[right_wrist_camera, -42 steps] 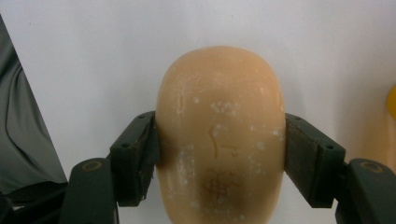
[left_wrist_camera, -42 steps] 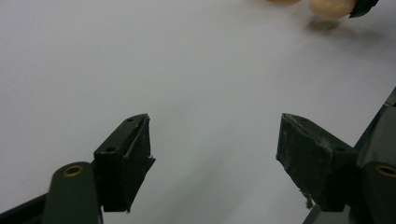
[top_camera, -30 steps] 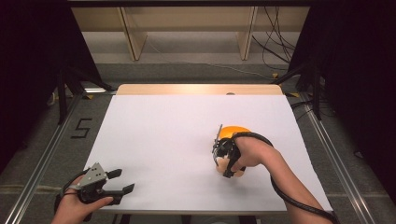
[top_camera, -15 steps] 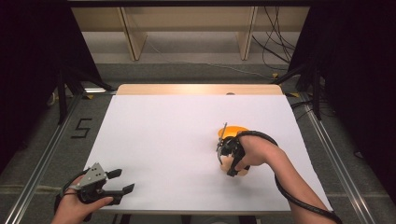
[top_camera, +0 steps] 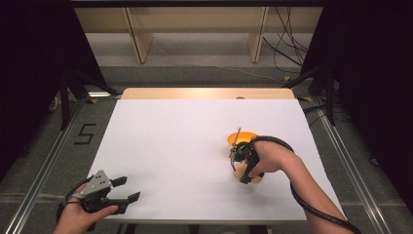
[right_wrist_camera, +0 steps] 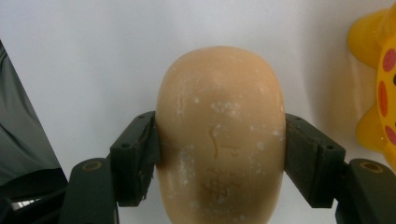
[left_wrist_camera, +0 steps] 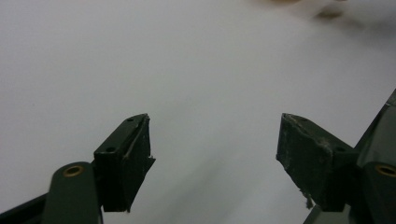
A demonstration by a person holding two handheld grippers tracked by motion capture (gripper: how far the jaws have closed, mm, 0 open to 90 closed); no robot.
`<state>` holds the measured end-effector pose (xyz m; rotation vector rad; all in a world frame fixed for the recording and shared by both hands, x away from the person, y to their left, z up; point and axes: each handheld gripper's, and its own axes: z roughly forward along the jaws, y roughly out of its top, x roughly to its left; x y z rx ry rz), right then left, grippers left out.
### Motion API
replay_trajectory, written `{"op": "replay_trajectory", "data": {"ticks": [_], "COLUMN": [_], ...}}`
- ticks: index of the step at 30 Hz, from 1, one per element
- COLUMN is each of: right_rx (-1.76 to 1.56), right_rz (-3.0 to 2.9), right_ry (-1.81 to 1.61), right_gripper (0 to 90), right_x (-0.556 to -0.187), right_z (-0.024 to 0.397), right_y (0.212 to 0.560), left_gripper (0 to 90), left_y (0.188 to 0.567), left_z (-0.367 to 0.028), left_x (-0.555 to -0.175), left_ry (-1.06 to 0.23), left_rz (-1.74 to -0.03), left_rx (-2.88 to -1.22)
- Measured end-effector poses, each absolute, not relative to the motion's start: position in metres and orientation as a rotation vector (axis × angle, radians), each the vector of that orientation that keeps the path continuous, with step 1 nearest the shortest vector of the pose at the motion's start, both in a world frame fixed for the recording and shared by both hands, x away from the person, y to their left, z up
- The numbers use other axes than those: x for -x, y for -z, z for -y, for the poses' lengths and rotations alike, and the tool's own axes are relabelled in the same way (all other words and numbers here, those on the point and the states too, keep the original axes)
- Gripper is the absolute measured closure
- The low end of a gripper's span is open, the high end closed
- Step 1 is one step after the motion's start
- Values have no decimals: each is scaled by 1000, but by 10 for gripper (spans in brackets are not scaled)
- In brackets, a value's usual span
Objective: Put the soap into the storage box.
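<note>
A smooth tan oval lump (right_wrist_camera: pixel 219 140), speckled with white marks, sits between the black pads of my right gripper (right_wrist_camera: pixel 219 135), and both pads press on its sides. In the high view that gripper (top_camera: pixel 242 169) is right of the table's middle, held over the lump (top_camera: pixel 257 179) with the hand above it. Just beyond it lies a yellow-orange toy (top_camera: pixel 242 138); its lobed edge with red spots (right_wrist_camera: pixel 378 93) is at the right of the right gripper view. My left gripper (top_camera: pixel 128 189) rests near the front left corner, jaws wide apart over bare sheet (left_wrist_camera: pixel 215 135), nothing between them.
A white sheet (top_camera: pixel 185 141) covers the table, with a wooden strip (top_camera: pixel 209 93) along its far edge. Metal rails (top_camera: pixel 44 161) run down both sides. Cables (top_camera: pixel 282 53) lie on the floor behind, and a cable (top_camera: pixel 311 209) trails from my right gripper.
My right hand has drifted slightly toward the near edge with the tan lump still gripped. The left gripper has stayed where it was.
</note>
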<state>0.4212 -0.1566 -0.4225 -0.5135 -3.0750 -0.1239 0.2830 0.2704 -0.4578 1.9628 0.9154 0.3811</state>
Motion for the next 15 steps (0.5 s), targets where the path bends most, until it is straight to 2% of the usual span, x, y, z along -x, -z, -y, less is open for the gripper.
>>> {"op": "replay_trajectory", "data": {"ticks": [15], "right_rx": [589], "right_rz": [3064], "right_ry": [116], "right_gripper": [334], "right_x": [-423], "right_z": [170], "right_y": [420], "left_gripper": [258], "left_y": [457], "left_z": [-272], "left_x": [-283], "left_ry": [-404], "left_rz": [-901], "left_rx": [-1978]}}
